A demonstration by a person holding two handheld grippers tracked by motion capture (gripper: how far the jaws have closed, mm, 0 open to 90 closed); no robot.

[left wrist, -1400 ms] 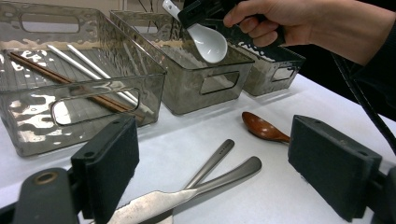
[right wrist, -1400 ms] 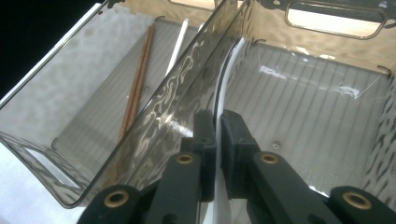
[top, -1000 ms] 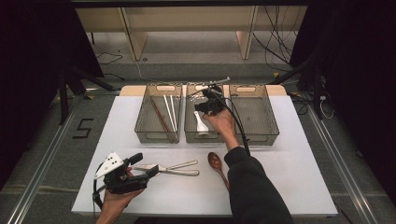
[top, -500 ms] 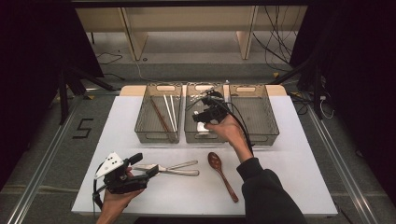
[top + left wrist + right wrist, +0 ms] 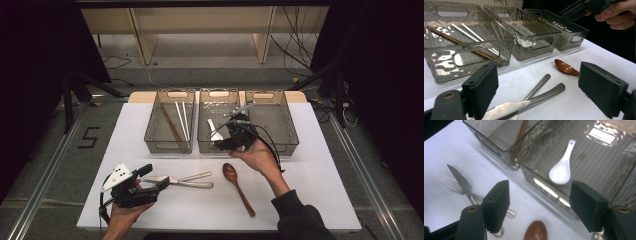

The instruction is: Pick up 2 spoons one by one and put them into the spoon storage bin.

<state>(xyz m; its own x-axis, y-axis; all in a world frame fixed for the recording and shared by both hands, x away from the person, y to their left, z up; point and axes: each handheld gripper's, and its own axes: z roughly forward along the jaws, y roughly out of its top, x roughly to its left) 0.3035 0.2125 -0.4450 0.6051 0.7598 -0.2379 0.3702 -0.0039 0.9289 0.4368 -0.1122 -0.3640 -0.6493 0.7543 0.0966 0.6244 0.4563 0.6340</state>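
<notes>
Cutlery sorting at three clear bins, white spoon dropped in the middle one.

Right hand-held gripper (image 5: 231,141) over the near wall of the middle bin (image 5: 218,93), jaws just opened wide, nothing between them. White spoon (image 5: 562,169) flat on that bin's floor. Chopsticks (image 5: 179,121) in the left bin (image 5: 170,94); right bin (image 5: 271,94) beside the middle one, toward the tabletop's (image 5: 320,185) far edge. Wooden spoon (image 5: 237,186) on the tabletop just in front of the middle bin. Left hand-held gripper (image 5: 159,176) near the front left corner, jaws open on either side of the knife (image 5: 524,105) and fork (image 5: 195,176), pads not touching.
</notes>
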